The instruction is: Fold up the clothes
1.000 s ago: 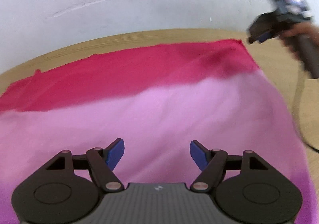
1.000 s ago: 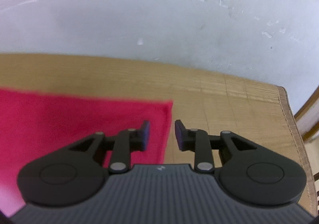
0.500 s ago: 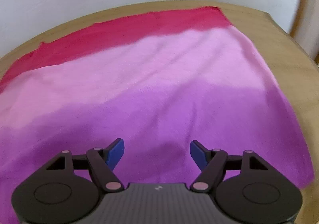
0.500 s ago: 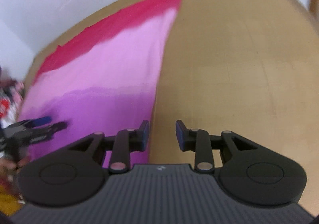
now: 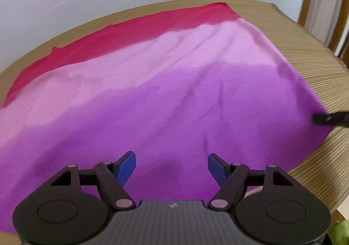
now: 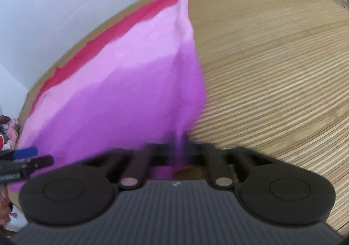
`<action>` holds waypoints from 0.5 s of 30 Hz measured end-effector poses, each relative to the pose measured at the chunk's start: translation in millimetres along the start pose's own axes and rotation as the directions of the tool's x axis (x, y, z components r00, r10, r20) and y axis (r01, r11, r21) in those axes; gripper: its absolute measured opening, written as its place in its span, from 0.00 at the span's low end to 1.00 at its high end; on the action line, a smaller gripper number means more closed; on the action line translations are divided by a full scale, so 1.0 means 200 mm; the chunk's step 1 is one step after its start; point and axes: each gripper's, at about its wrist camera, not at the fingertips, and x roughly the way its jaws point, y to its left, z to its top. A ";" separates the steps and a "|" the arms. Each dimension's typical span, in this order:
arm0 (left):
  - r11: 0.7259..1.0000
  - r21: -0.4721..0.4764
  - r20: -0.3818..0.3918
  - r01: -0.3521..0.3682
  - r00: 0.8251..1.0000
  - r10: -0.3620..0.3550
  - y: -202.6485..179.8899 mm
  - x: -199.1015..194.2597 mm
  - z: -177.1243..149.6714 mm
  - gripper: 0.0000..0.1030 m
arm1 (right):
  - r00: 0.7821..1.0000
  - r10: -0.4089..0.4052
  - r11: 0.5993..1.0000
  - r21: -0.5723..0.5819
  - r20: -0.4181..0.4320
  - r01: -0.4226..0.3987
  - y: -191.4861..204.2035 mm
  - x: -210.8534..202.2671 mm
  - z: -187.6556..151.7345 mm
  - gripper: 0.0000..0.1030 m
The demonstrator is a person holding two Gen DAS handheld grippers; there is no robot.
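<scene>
No words, numbers or brand names can be read in either view. The only mark is a small pale emblem on the ribbed grey housing behind the left tongs [image 5: 171,165] and the same one behind the right tongs [image 6: 177,153] (a tiny angular logo, too small and blurred to make out as letters).

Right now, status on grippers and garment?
Left gripper open over purple end. Right gripper shut on garment corner, blurred. Bamboo mat beside it.
</scene>
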 end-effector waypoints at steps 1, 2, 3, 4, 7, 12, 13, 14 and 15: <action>1.000 -0.012 0.001 -0.012 1.000 0.012 0.02 -0.01 -0.01 0.73 | 1.000 -0.001 1.000 0.011 0.016 0.000 0.01 -0.04 0.01 0.04; 0.999 -0.024 0.000 -0.022 1.000 0.022 0.04 -0.03 -0.02 0.73 | 0.999 -0.001 1.000 0.025 0.035 0.000 0.00 -0.10 0.02 0.04; 0.999 -0.036 -0.002 -0.032 0.999 0.032 0.05 -0.04 -0.03 0.73 | 0.999 -0.005 0.999 0.038 0.053 0.003 -0.01 -0.16 0.03 0.04; 0.998 -0.051 -0.012 -0.043 0.999 0.043 0.07 -0.04 -0.04 0.73 | 0.998 -0.013 0.999 0.050 0.066 0.010 -0.03 -0.22 0.06 0.04; 0.995 -0.081 -0.044 -0.056 0.998 0.053 0.09 -0.04 -0.06 0.73 | 0.995 -0.081 0.996 0.032 0.056 0.079 -0.10 -0.33 0.10 0.04; 0.991 -0.093 -0.097 -0.095 0.992 0.086 0.07 0.00 -0.10 0.73 | 0.977 -0.208 0.978 -0.017 -0.033 0.208 -0.23 -0.30 0.06 0.04; 0.990 -0.097 -0.104 -0.099 0.991 0.089 0.07 0.00 -0.11 0.72 | 0.972 -0.228 0.974 -0.017 -0.049 0.227 -0.25 -0.28 0.05 0.04; 0.990 -0.097 -0.108 -0.106 0.990 0.096 0.08 0.00 -0.11 0.72 | 0.967 -0.247 0.969 -0.018 -0.065 0.246 -0.27 -0.26 0.04 0.04; 0.989 -0.099 -0.110 -0.114 0.989 0.103 0.10 -0.01 -0.11 0.72 | 0.961 -0.266 0.964 -0.018 -0.081 0.265 -0.29 -0.23 0.03 0.05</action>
